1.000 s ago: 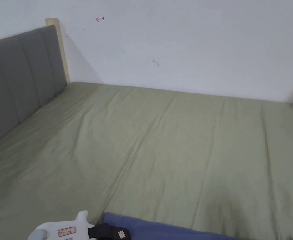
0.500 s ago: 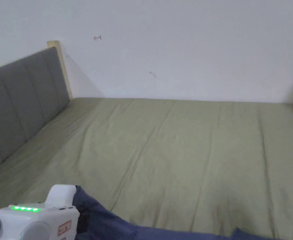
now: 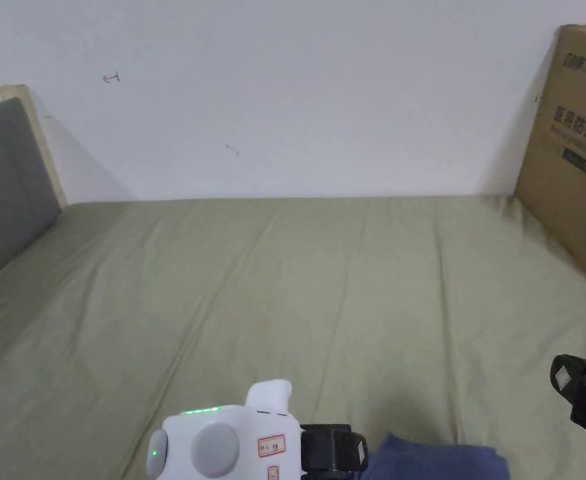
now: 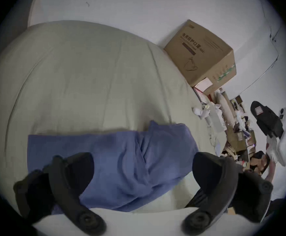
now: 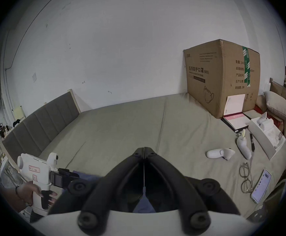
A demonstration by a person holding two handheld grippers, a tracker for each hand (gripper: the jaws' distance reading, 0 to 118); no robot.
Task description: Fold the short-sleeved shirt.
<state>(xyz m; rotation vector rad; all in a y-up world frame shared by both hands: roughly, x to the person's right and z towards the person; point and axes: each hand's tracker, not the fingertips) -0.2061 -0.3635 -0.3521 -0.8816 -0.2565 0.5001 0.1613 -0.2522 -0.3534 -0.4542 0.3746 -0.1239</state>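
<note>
The cardboard box [image 5: 222, 79] by the wall carries large printed Chinese, 医用防护口罩, followed by "(N95)", above a drawn mask. The smaller print on it is too fine to read.

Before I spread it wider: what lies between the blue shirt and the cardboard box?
In the left gripper view, bare green sheet separates the blue shirt from the cardboard box.
</note>
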